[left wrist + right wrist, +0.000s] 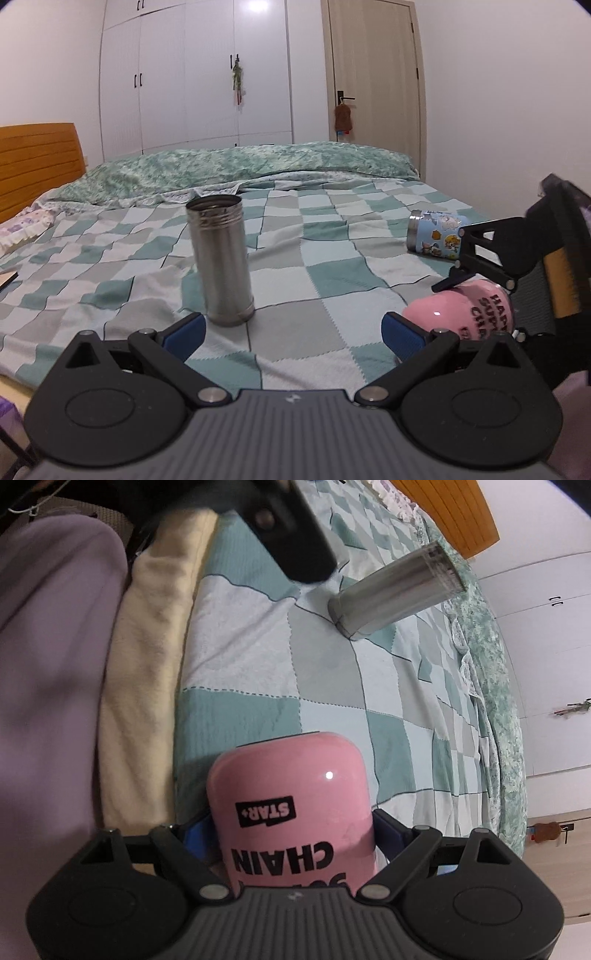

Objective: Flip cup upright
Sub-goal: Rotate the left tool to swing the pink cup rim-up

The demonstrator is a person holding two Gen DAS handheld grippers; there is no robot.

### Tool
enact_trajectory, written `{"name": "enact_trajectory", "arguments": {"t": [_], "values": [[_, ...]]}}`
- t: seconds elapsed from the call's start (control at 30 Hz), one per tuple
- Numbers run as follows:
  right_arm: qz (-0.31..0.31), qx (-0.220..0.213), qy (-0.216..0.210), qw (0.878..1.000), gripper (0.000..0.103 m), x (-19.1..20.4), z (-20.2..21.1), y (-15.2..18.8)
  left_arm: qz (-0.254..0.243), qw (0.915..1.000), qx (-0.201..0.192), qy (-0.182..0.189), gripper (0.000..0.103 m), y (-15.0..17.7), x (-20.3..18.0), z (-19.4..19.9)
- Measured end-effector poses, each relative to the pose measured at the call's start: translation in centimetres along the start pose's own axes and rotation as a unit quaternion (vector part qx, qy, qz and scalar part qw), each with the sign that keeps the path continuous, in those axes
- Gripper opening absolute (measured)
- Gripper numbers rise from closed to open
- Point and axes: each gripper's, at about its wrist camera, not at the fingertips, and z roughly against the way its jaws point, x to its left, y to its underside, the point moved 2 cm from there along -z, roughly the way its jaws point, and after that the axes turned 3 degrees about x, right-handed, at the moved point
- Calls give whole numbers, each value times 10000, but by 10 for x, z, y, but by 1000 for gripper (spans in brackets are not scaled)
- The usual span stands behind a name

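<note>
A pink cup (291, 812) with black lettering sits between the blue pads of my right gripper (291, 830), which is shut on it and rolled sideways; the cup's closed rounded end points away from the camera. In the left wrist view the pink cup (461, 314) lies on its side at the right, held by the right gripper (480, 273). My left gripper (291, 334) is open and empty, low over the bed. A steel cup (221, 258) stands upright, mouth up, just beyond the left finger; it also shows in the right wrist view (395, 590).
A checkered green and white blanket (314, 295) covers the bed. A blue cartoon-print cup (436, 232) lies on its side at the far right. A rolled green quilt (240, 170) lies along the far edge. A wooden headboard (37, 162) stands at left. Purple clothing (48, 664) is close at left.
</note>
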Motion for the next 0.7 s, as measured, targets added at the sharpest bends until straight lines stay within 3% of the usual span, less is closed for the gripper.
{"name": "enact_trajectory", "arguments": {"t": [0.27, 0.3, 0.37, 0.43, 0.57, 0.7], "values": [[-409, -216, 2, 9989, 88, 8, 7, 4, -97, 9999, 51, -68, 103, 4, -5, 4], [-449, -234, 24, 9987, 90, 8, 9, 5, -131, 9999, 50, -69, 103, 3, -7, 5], [-654, -405, 106, 9970, 103, 6, 17, 13, -212, 9998, 43, -38, 103, 3, -10, 6], [-917, -578, 8, 9941, 103, 3, 29, 23, -342, 9994, 45, -30, 103, 1, -14, 8], [-1601, -1070, 60, 9813, 103, 6, 60, 56, -582, 9983, 37, 36, 103, -3, -25, 7], [-2586, -1334, 208, 9565, 103, 10, 79, 95, -919, 9952, 75, 335, 103, -10, -40, -1]]}}
